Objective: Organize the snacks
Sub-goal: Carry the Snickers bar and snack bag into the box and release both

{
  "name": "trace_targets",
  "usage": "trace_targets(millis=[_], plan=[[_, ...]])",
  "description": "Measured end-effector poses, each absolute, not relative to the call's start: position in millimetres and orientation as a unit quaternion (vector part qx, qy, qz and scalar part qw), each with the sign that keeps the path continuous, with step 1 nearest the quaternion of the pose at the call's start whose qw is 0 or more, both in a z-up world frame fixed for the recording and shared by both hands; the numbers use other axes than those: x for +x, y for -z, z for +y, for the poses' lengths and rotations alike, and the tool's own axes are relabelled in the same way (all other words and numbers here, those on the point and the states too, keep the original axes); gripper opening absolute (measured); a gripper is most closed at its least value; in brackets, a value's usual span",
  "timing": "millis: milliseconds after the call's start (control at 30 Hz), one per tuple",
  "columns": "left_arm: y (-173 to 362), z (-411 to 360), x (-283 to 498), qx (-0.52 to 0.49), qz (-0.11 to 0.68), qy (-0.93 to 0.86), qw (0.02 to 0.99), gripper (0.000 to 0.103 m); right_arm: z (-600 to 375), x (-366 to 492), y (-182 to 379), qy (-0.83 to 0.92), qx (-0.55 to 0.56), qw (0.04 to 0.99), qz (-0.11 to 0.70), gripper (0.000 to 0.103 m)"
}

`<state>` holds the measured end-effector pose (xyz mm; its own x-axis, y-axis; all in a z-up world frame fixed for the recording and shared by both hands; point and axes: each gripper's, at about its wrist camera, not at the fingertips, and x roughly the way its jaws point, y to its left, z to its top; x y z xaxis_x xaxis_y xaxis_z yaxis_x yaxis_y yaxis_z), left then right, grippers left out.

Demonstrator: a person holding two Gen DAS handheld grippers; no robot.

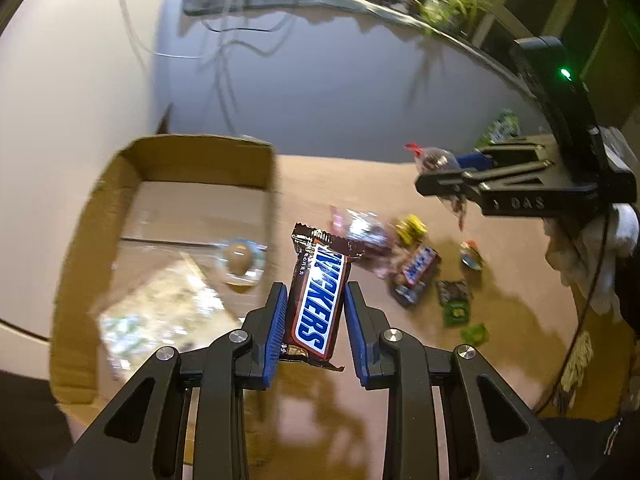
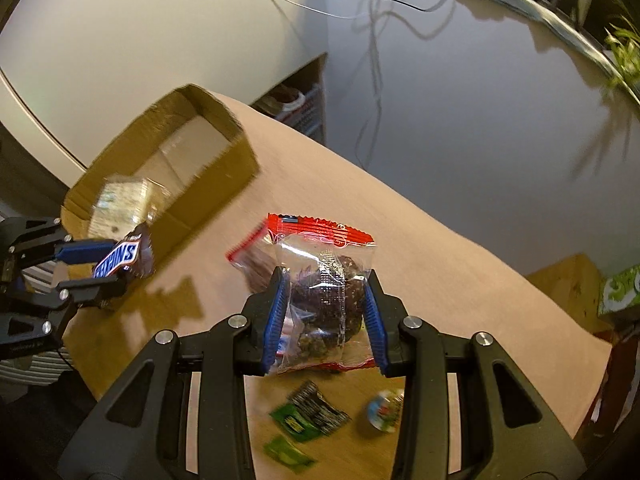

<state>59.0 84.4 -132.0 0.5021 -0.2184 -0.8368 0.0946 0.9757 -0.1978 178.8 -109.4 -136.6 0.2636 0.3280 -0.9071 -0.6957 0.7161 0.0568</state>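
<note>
The tabletop [image 1: 500, 320] carries everything, its brown surface running from the centre out to 3 o'clock in the left wrist view, and the open cardboard box [image 1: 80, 264] at 9 o'clock is plainly the collecting place, since a clear wrapped sweet and a shiny packet already lie inside it. The left tongs [image 1: 315, 312] are closed narrow on a Snickers bar [image 1: 318, 300], gripped across its width so it stands lengthwise and clear of the surface beside the box wall, likely ready to go over the rim. The right tongs [image 2: 326, 312] pinch a clear bag with a red top [image 2: 324, 280], holding the bulky dark contents between the pads. Loose small snacks [image 1: 416, 270] wait scattered at 3 o'clock, near each other, unsorted
</note>
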Motion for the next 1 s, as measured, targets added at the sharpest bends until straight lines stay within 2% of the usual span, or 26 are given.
trace_targets(millis=[367,1000], plan=[[131,135,64,-0.083,0.478,0.03,0.874,0.028,-48,178,132,-0.361,-0.196,0.764,0.498,0.038],[138,166,71,-0.088,0.482,-0.024,0.872,0.028,16,174,144,-0.384,-0.21,0.745,0.504,0.038]])
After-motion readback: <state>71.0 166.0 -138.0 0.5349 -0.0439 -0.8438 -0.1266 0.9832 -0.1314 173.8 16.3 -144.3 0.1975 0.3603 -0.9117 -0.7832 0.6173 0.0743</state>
